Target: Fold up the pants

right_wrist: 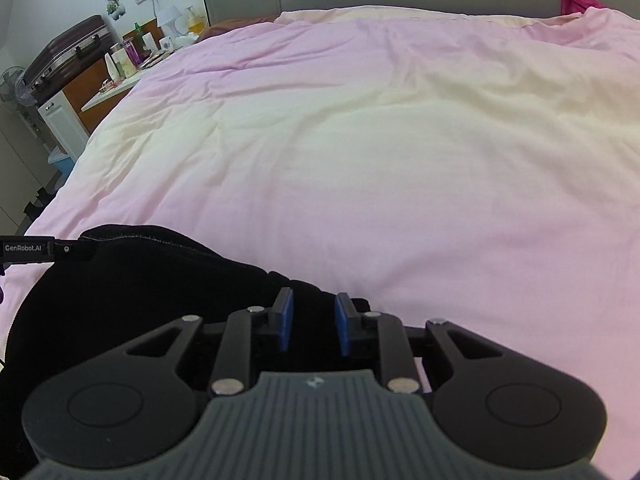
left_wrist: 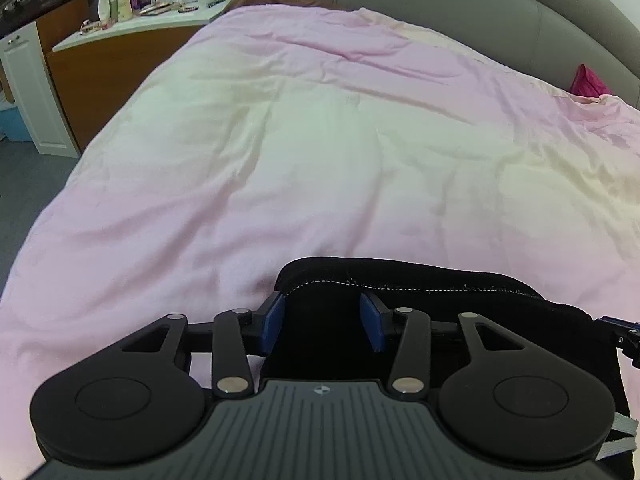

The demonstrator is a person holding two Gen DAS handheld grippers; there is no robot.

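Observation:
Black pants [left_wrist: 420, 300] lie on the near edge of the pink bed cover [left_wrist: 320, 140], a stitched hem running along their far edge. My left gripper [left_wrist: 322, 320] is open with its blue pads on either side of the cloth near the hem's left end. In the right wrist view the pants [right_wrist: 140, 280] spread to the left, and my right gripper [right_wrist: 314, 318] is open over their right end, its pads straddling the fabric. The other gripper's tip [right_wrist: 60, 250] shows at the left edge, by the hem.
A bedside counter [left_wrist: 132, 28] crowded with bottles stands at the far left, with a suitcase [right_wrist: 68, 58] and a white cabinet [right_wrist: 64, 124] beyond. A grey headboard [left_wrist: 480, 4] runs along the back. A magenta cloth [left_wrist: 590, 82] lies at the bed's far right.

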